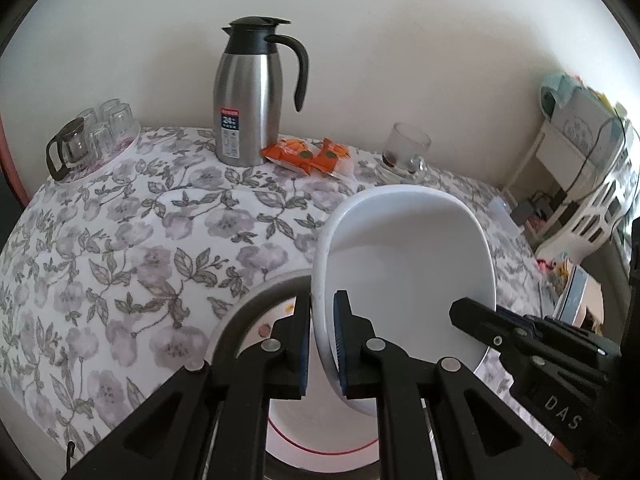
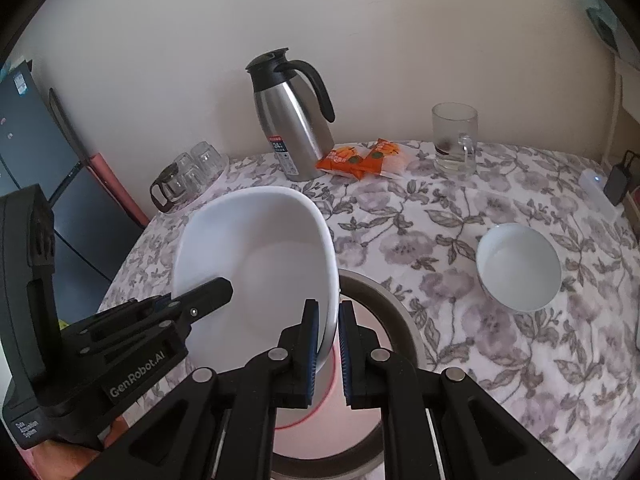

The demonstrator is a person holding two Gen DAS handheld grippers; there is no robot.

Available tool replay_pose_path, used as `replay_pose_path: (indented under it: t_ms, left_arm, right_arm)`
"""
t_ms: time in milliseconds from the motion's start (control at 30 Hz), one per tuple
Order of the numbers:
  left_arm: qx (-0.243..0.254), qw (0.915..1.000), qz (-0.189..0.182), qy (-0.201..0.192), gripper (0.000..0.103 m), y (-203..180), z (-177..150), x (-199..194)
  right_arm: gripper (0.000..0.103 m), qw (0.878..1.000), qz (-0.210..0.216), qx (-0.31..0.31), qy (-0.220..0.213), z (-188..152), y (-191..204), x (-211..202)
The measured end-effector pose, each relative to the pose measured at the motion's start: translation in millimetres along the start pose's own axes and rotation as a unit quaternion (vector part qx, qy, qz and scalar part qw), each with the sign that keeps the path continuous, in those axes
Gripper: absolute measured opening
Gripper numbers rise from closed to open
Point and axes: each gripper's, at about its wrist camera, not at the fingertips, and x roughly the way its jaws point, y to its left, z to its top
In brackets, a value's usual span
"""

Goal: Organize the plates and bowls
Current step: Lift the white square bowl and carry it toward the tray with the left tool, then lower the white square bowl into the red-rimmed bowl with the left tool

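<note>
A white deep dish (image 1: 404, 264) hangs tilted over the table, held by both grippers at opposite rims. My left gripper (image 1: 322, 312) is shut on its left rim, and my right gripper (image 1: 476, 314) clamps the far right rim. In the right wrist view my right gripper (image 2: 329, 314) is shut on the white deep dish (image 2: 260, 264) at its right edge, with my left gripper (image 2: 212, 292) on the other side. Beneath it sits a larger grey-rimmed plate (image 1: 248, 304) (image 2: 384, 292) with a red ring inside. A small white bowl (image 2: 518, 266) stands upright on the table to the right.
A floral tablecloth (image 1: 120, 248) covers the table. At the back stand a steel thermos jug (image 1: 250, 96), orange snack packets (image 1: 308, 156), a glass mug (image 2: 456, 140) and a tray of upturned glasses with a small glass pot (image 1: 92, 136). A white shelf unit (image 1: 580, 184) stands right of the table.
</note>
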Motion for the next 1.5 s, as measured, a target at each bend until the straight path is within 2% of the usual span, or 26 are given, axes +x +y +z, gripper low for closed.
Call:
replay_pose_path:
  t_ms: [267, 500, 1067, 1500]
  left_arm:
    - [0.019, 0.9998, 0.007, 0.002, 0.012, -16.9, -6.4, -0.2]
    - [0.012, 0.9999, 0.004, 0.005, 0.012, -13.6, -9.0, -2.8]
    - [-0.051, 0.9977, -0.036, 0.027, 0.013, 21.3, -27.6, -12.2]
    - [-0.090, 0.9923, -0.061, 0.061, 0.013, 46.7, -41.6, 4.0]
  right_arm:
    - [0.011, 1.000, 0.006, 0.006, -0.009, -8.1, -13.5, -5.5]
    - [0.011, 1.000, 0.014, 0.010, -0.006, -9.2, -13.3, -6.9]
    - [0.012, 0.999, 0.017, 0.021, 0.043, -20.7, 8.5, -2.1]
    - [0.012, 0.996, -0.019, 0.026, 0.085, -29.7, 22.6, 18.2]
